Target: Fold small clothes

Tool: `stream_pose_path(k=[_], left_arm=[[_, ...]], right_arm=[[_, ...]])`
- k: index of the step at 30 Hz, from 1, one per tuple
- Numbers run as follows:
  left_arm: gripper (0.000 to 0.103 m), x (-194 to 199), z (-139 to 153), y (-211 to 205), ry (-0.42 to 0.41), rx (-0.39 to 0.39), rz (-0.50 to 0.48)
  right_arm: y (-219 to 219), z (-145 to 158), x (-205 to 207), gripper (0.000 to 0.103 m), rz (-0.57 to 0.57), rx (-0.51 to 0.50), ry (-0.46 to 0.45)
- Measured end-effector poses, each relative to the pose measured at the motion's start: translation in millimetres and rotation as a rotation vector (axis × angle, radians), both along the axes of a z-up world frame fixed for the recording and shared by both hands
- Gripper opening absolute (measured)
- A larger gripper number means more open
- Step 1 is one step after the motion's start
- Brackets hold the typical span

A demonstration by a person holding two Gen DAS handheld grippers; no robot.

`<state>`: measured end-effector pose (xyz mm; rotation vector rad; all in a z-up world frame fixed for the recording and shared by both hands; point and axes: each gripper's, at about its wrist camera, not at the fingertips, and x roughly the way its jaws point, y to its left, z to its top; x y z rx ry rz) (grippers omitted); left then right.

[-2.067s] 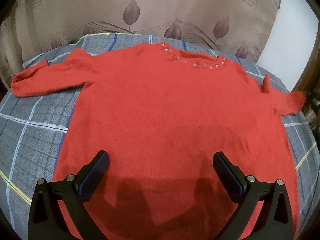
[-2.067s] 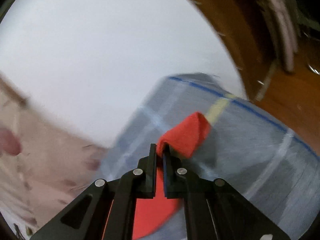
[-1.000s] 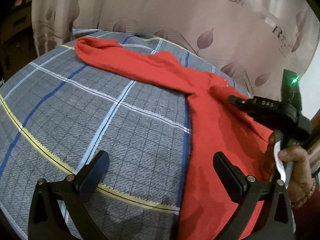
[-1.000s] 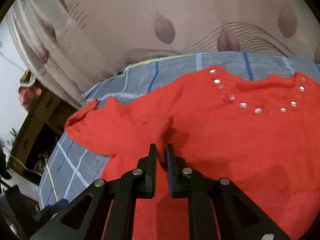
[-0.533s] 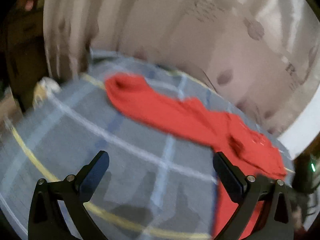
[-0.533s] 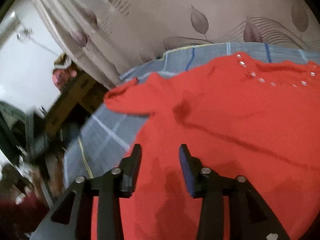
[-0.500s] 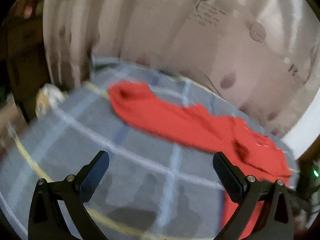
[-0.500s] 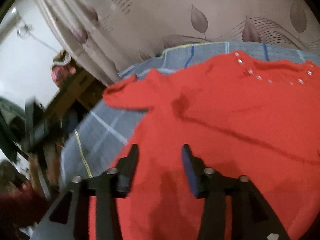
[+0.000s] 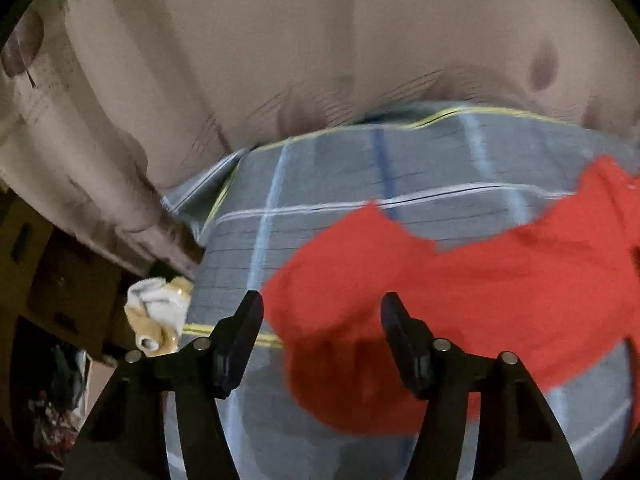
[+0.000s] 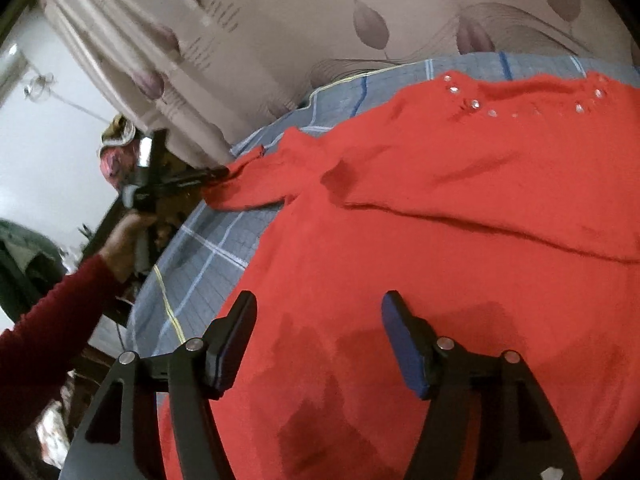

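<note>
The red knitted sweater [image 10: 460, 208] lies on the grey checked bed [image 9: 400, 168], its sleeve end [image 9: 340, 280] between the open left gripper [image 9: 322, 336] (right gripper [image 10: 318, 344] also spread, empty), so closing shallowly might pinch bedcover or miss.

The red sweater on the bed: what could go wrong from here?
1. The left tool is open over the left sleeve cuff, which lies at the edge of the checked bedcover; a shallow grasp may let it slip off.
2. The folded right sleeve lies loose on the red sweater and could shift.
</note>
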<state>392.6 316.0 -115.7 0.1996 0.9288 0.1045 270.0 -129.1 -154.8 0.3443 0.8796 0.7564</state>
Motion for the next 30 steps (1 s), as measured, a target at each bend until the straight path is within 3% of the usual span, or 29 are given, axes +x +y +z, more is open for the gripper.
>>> stream_pose_path(k=[3, 4, 5, 6, 7, 12, 17, 24, 30], left_arm=[[0.06, 7.4, -13.3, 10.3, 0.05, -0.046, -0.011], [0.054, 5.5, -14.3, 13.1, 0.039, -0.08, -0.012], [0.047, 5.0, -14.0, 17.7, 0.034, -0.122, -0.004], [0.021, 3.7, -12.9, 22.4, 0.024, -0.152, 0.024], [0.013, 2.4, -11.1, 24.9, 0.012, -0.157, 0.055], [0.008, -18.1, 16.1, 24.3, -0.097, -0.252, 0.102], [0.008, -54.1, 87.3, -17.2, -0.25, -0.407, 0.016], [0.008, -82.6, 170.7, -150.8, -0.344, -0.531, -0.234], [0.008, -78.7, 166.4, -277.3, -0.264, -0.613, -0.424]], right_arm=[[-0.5, -0.4, 1.4, 0.063, -0.003, 0.01, 0.006], [0.0, -0.3, 1.6, 0.063, -0.003, 0.009, 0.006], [0.2, -0.4, 2.0, 0.063, -0.004, 0.01, 0.006], [-0.6, -0.3, 1.8, 0.063, -0.004, 0.012, 0.007], [-0.9, -0.7, 2.0, 0.063, -0.005, 0.017, 0.01], [-7.1, -2.2, 3.3, 0.063, -0.031, 0.046, 0.018], [-19.6, -2.8, 5.6, 0.063, -0.068, 0.098, 0.031], [-44.9, -0.3, -3.5, 0.063, -0.162, 0.156, 0.052], [-88.8, 9.0, -40.4, 0.068, -0.197, 0.166, 0.049]])
